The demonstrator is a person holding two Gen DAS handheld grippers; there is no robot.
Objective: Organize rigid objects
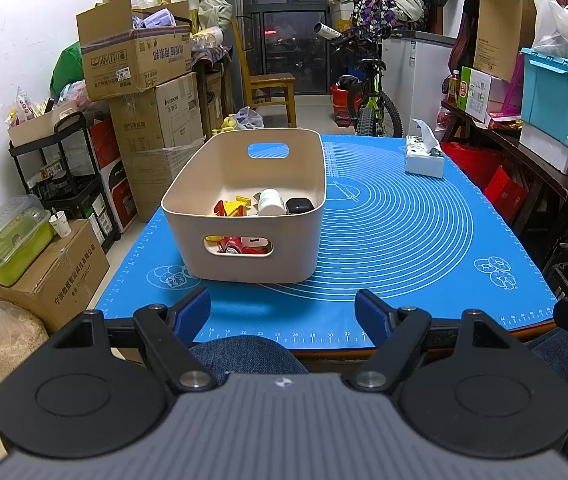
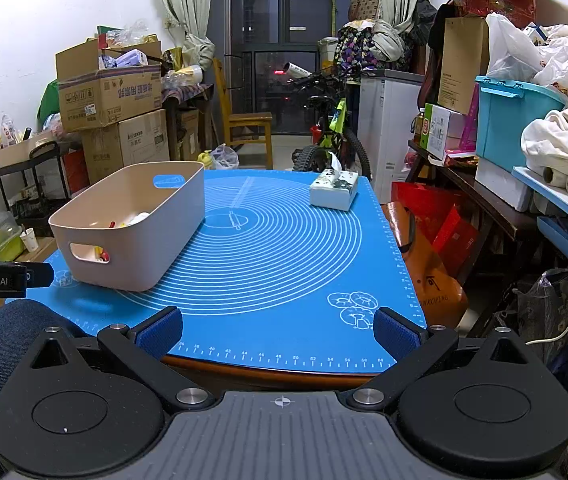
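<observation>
I hold the left gripper (image 1: 283,312) and right gripper (image 2: 278,332) wide open and empty near the table edge, the small objects (image 1: 259,204) already lie in the beige bin (image 1: 243,256), so a careless reach could push it off the mat (image 1: 384,240).

Both wrist cams sit low at the near table edge, tilted down, facing the far window. Left wrist cam looks straight at the beige bin (image 1: 243,208), close and about centre frame, with the tissue box (image 1: 424,156) far right. Right wrist cam sits further right: bin (image 2: 131,220) falls left, tissue box (image 2: 334,190) far centre. Shared: blue mat (image 1: 404,232) (image 2: 284,260), bin, tissue box, back-room clutter.
</observation>
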